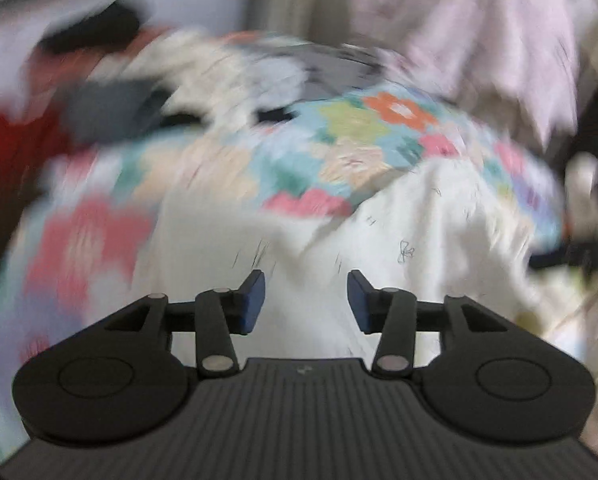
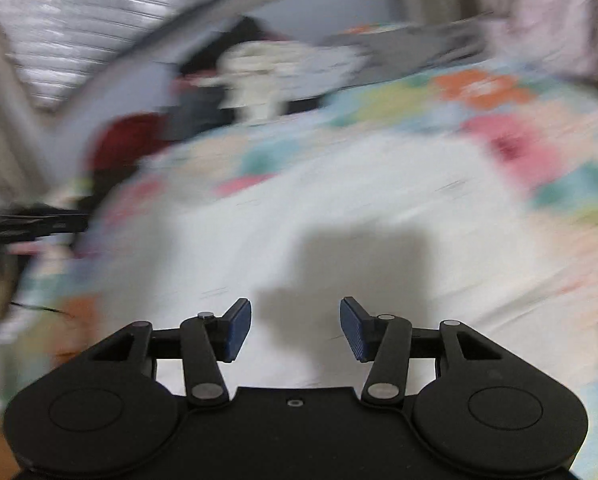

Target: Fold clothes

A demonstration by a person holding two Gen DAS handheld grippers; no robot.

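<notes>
1. The left hand-held gripper (image 1: 306, 300) is standing open with nothing between its blue pads; the white, lightly printed cloth garment (image 1: 419, 248) is lying just ahead of and beneath it, spread over the multicoloured floral patchwork bedspread (image 1: 351, 140).
2. The right hand-held gripper (image 2: 296, 330) is likewise standing open and empty, hovering over the same white garment (image 2: 339, 208), onto which its shadow is falling.
3. Judging from both open jaws, a fold is probably being finished or the next grasp being set up; doing it well is likely calling for picking two matching edges, pinching only one layer, and keeping the cloth flat so no creases are getting trapped.
4. The left wrist view is showing the garment's small printed marks and a pile of other clothes, red and dark (image 1: 99, 92), ahead to the left.
5. The right wrist view alone is showing the other black hand-held gripper (image 2: 31, 224) at its far left, though blur is hiding detail.
</notes>
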